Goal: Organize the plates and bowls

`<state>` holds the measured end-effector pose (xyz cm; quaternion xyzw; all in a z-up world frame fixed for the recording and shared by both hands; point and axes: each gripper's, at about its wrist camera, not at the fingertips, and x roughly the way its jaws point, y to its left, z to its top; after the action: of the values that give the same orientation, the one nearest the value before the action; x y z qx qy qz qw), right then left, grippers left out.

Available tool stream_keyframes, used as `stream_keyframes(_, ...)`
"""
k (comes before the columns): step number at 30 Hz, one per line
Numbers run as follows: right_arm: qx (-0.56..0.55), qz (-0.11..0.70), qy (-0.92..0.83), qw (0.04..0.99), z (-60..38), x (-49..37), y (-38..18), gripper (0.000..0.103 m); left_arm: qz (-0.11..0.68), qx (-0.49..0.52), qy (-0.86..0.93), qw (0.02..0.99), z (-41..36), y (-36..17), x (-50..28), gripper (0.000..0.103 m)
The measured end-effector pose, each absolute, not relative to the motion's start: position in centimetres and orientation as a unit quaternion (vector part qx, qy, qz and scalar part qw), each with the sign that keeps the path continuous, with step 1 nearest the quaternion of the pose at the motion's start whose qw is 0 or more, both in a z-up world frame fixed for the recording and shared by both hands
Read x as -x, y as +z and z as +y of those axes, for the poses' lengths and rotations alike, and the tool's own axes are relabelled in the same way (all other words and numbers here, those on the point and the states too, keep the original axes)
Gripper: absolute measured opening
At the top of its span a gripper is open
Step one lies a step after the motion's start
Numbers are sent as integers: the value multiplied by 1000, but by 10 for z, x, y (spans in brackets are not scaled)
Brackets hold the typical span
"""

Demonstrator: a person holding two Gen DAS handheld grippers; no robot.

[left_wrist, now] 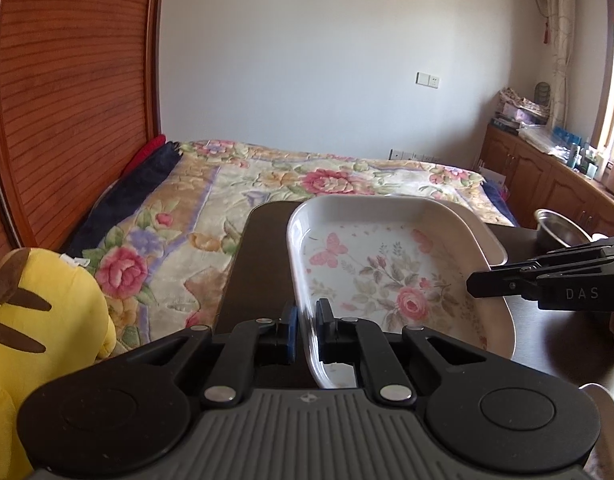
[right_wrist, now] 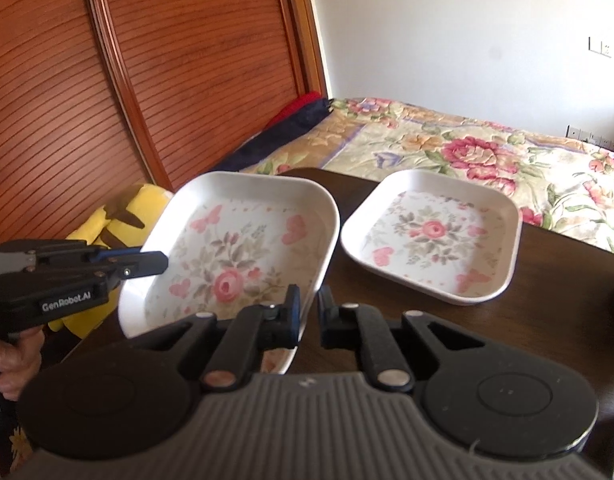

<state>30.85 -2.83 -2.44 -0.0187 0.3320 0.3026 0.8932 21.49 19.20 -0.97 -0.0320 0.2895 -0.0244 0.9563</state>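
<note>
Between the two handheld grippers, a square floral plate (right_wrist: 235, 252) hangs tilted above the dark wooden table (right_wrist: 507, 344), not yet set down. Left gripper (left_wrist: 307, 330) is clamped on the plate's near rim, one pad outside the wall and one inside. Right gripper (right_wrist: 309, 314) straddles the opposite rim with its jaws close on either side; whether they actually pinch it cannot be told, as a small gap shows beside the right pad.

Ahead and to the right of the right gripper, a second floral plate (right_wrist: 435, 236) of the same pattern lies flat on the table, apart from the lifted one. Farther right of the left gripper, a steel bowl (left_wrist: 559, 232) sits near the table's far edge. Beyond the table lie a bed with a floral quilt (left_wrist: 235, 184) and a yellow plush toy (left_wrist: 47, 320), left of the left gripper.

By the look of things the sorting is barely begun: nothing is stacked yet. The lifted plate likely goes onto its twin, and the bowl remains to be placed.
</note>
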Motion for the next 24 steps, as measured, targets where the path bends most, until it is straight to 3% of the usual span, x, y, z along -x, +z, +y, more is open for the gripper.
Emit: stream_keyframes(24,-14,292,261,920,-117,-251,-12,11,274,-4,-77,959,108,13,-167,10)
